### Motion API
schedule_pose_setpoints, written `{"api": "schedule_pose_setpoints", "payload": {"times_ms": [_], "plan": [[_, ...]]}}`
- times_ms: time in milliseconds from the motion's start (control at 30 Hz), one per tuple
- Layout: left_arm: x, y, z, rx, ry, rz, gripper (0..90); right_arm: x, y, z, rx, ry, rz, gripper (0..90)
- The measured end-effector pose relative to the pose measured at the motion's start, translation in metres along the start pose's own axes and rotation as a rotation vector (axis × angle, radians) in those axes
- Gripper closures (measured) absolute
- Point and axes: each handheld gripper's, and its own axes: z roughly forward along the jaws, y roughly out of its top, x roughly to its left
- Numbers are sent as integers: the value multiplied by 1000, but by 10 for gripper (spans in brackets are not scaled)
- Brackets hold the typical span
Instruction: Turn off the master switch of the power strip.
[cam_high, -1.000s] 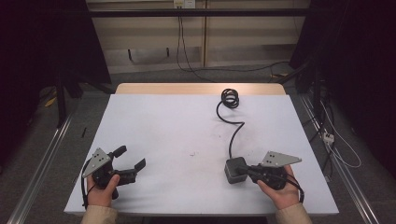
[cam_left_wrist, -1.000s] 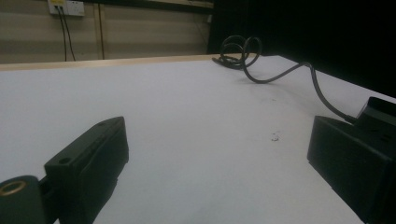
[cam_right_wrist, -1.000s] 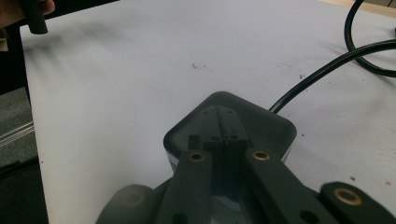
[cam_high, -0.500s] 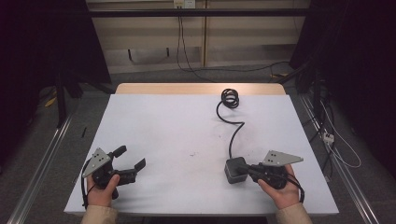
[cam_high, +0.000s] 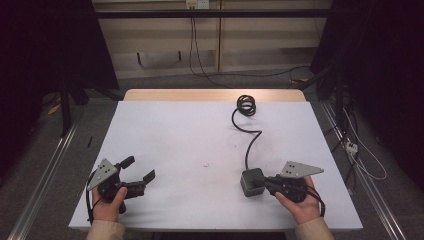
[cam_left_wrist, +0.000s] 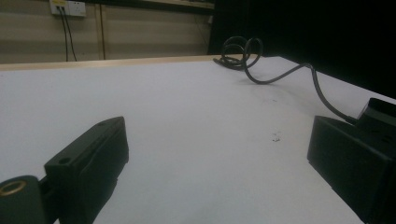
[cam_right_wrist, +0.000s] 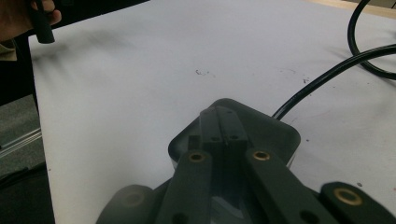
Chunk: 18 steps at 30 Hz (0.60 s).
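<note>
A dark power adapter (cam_high: 251, 182) is seen lying on the white worktop (cam_high: 190, 140), near its front edge and toward the right. It is judged to be a rigid, fairly dense block with smooth, somewhat slippery faces and rounded corners, so it is best taken across two opposite flat sides rather than by its lead. A black cable (cam_high: 248, 135) runs from it toward the far edge, where it is gathered in a loose coil (cam_high: 246, 105); the cable is judged springy and likely to drag behind any lift.

The right hand-held gripper (cam_high: 270, 184) is held against the adapter's near side, its jaws pressed together on top of the block in the right gripper view; whether anything is pinched between them cannot be told. The left hand-held gripper (cam_high: 140, 172) is spread wide with nothing between its jaws, well apart from the adapter.

The plug end is lost within the coil, and the adapter's underside is hidden.
</note>
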Motion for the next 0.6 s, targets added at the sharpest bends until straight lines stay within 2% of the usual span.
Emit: {"api": "schedule_pose_setpoints", "payload": {"times_ms": [333, 600], "plan": [[0, 0, 0, 1, 1, 3, 52, -1, 0, 0, -21, 15, 8, 899], [0, 0, 0, 1, -1, 5, 52, 0, 2, 0, -31, 9, 18, 821]]}}
